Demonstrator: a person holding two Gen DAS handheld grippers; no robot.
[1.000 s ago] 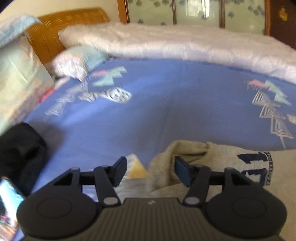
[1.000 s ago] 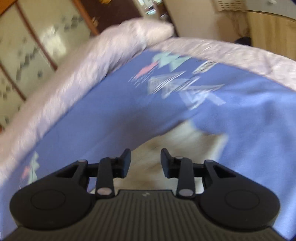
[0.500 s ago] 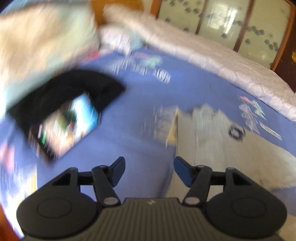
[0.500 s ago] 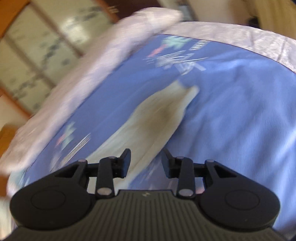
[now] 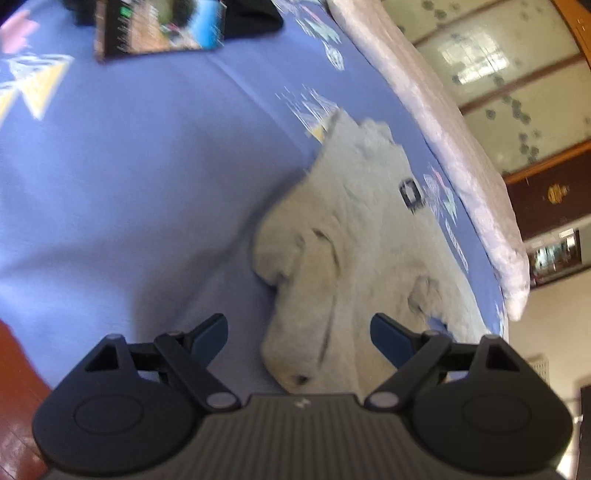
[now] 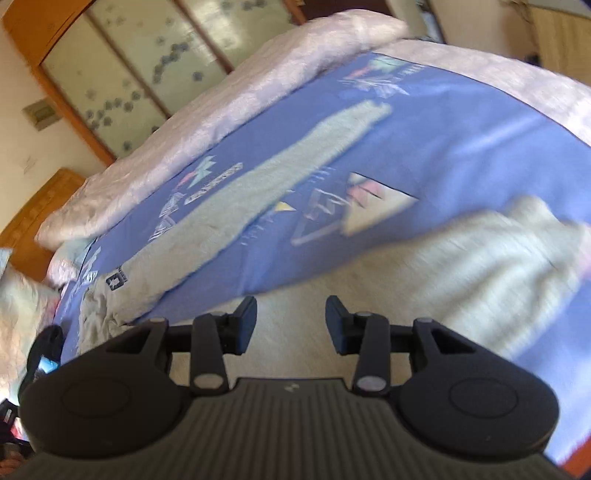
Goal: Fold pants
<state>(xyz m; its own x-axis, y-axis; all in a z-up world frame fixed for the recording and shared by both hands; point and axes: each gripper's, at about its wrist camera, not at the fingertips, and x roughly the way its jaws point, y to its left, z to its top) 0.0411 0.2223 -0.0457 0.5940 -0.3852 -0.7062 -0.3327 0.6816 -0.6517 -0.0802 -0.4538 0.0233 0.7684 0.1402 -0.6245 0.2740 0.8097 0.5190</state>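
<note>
- Both cameras have swung since a second ago: the left tool (image 5: 297,328), which then looked across the bed at the waistband end of the pants, now looks down their length, and its blue pads stand wider apart than before; the right view has pulled back, so two legs show where only a patch of cloth did.
- Nearest the left tool, the grey-beige pants (image 5: 354,236) lie rumpled on the blue bedsheet (image 5: 140,177); a bunched lump of the cloth sits between the wide-set pads, which grip nothing.
- The right tool (image 6: 291,319) hovers over the near leg (image 6: 424,280) with a moderate gap between its pads, also holding nothing.
- Beyond that leg, the other leg (image 6: 280,173) stretches flat and apart from it toward the white quilt (image 6: 258,85).
- By my judgement the folding has barely begun: the legs are spread, not laid on each other, no fold is visible, and the cloth still wants smoothing.
- A dark block print (image 5: 410,192) sits on the pants, past the lump; it is too blurred to read.
- Farthest from the pants, a lit phone screen (image 5: 159,26) rests on dark cloth (image 5: 255,14); nothing on it is legible.
</note>
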